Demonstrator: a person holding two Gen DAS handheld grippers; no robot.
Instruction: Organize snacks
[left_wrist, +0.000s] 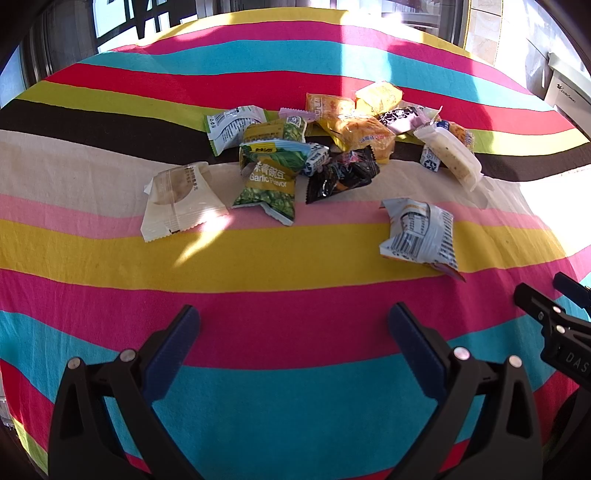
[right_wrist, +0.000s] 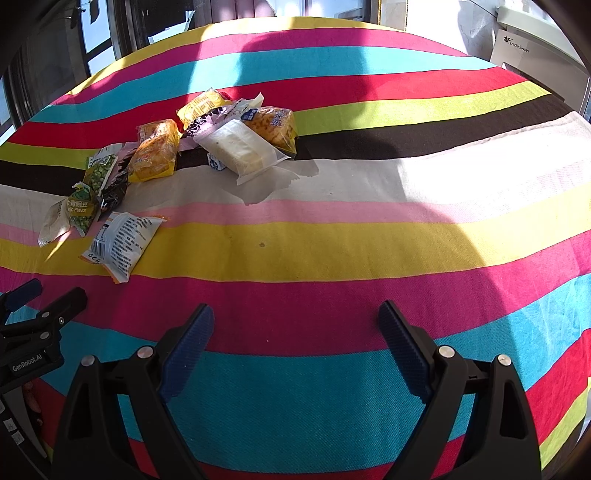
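Both tools hover empty over the near stripes of the table (left_wrist: 295, 258): the left hand-held gripper (left_wrist: 293, 325) has its jaws spread wide, and so does the right hand-held gripper (right_wrist: 295, 321). The snacks (left_wrist: 332, 140) lie in a loose heap toward the far middle, several overlapping, with a white barcode packet (left_wrist: 417, 236) and a pale flat packet (left_wrist: 177, 203) lying apart nearer in. The likely trouble is crowding: closing on one slick wrapper in the heap may catch a neighbour or drag the striped cloth (right_wrist: 332, 251). Open cloth lies right and near, with the table edges well away.
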